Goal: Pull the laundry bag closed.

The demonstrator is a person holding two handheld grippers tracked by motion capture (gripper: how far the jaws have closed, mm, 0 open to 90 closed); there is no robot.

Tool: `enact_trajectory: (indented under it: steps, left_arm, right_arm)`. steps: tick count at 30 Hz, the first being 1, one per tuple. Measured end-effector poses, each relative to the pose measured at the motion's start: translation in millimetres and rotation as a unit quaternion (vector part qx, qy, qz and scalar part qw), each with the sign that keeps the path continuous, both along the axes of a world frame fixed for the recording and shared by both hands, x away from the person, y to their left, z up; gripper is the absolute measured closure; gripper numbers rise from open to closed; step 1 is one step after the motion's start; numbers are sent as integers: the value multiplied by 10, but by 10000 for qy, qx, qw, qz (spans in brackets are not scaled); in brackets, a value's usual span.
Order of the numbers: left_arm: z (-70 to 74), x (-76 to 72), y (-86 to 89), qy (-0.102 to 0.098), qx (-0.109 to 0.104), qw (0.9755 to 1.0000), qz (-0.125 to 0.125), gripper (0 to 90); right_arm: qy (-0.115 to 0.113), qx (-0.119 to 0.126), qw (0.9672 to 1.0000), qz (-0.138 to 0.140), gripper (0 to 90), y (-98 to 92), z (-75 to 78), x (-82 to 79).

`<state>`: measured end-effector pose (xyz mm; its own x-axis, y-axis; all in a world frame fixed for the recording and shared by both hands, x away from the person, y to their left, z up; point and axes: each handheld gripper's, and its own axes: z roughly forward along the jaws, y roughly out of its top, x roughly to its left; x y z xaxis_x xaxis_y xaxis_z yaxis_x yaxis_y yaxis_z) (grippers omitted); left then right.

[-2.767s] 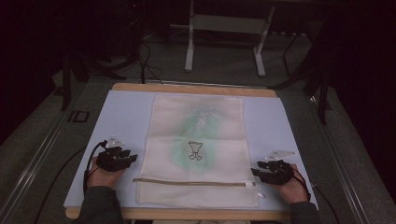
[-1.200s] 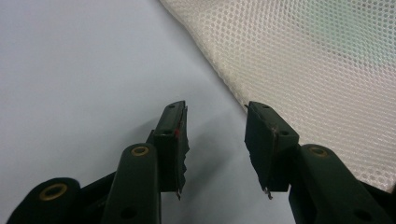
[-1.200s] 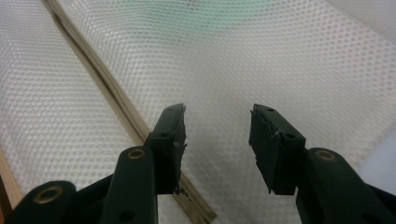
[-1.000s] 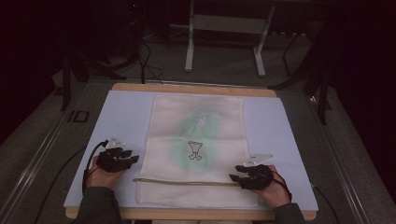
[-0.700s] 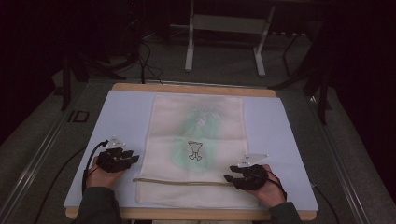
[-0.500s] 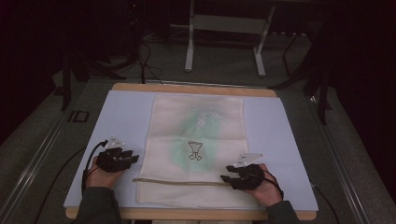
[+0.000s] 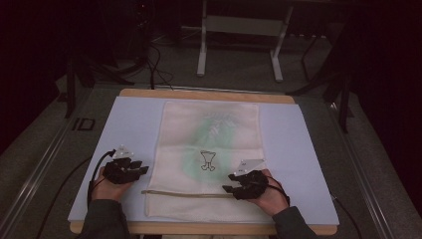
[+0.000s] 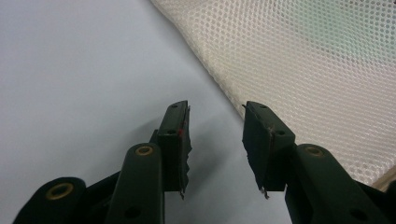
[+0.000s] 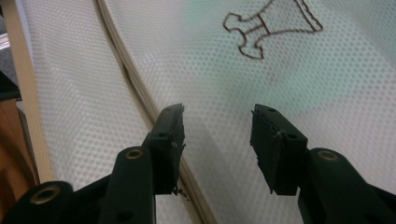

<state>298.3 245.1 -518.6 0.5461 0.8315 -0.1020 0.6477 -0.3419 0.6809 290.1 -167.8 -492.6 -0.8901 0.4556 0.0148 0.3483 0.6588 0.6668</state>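
A cream mesh bag lies flat in the middle of a pale blue mat, with a green item inside and a small dark drawing on it. Its beige zipper runs across near the front. My left gripper rests on the mat just left of the bag's edge; its jaws stand open with nothing between them. My right gripper sits over the bag's front right part, open, right above the zipper. The drawing lies ahead of it.
The pale blue mat covers a wooden table whose front edge is close to my right gripper. Beyond the table stand metal frame legs and cables on a dark floor.
My right gripper has moved left from the mat beside the bag onto the bag's front right part, near the zipper. The left gripper has stayed put.
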Motion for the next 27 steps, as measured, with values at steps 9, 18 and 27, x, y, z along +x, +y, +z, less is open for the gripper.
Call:
enact_trajectory:
  steps: [9,18,27]
  left_arm:
    - [-2,1,-4,56,-58,10000,-11,607]
    - [-1,-7,-11,10,-12,10000,1,604]
    - [-6,-4,-14,22,6,10000,-10,602]
  right_arm:
    - [11,7,9998,178,529,183,0,18]
    - [18,31,9994,333,524,331,-18,26]
    - [33,-26,9987,510,521,491,-38,47]
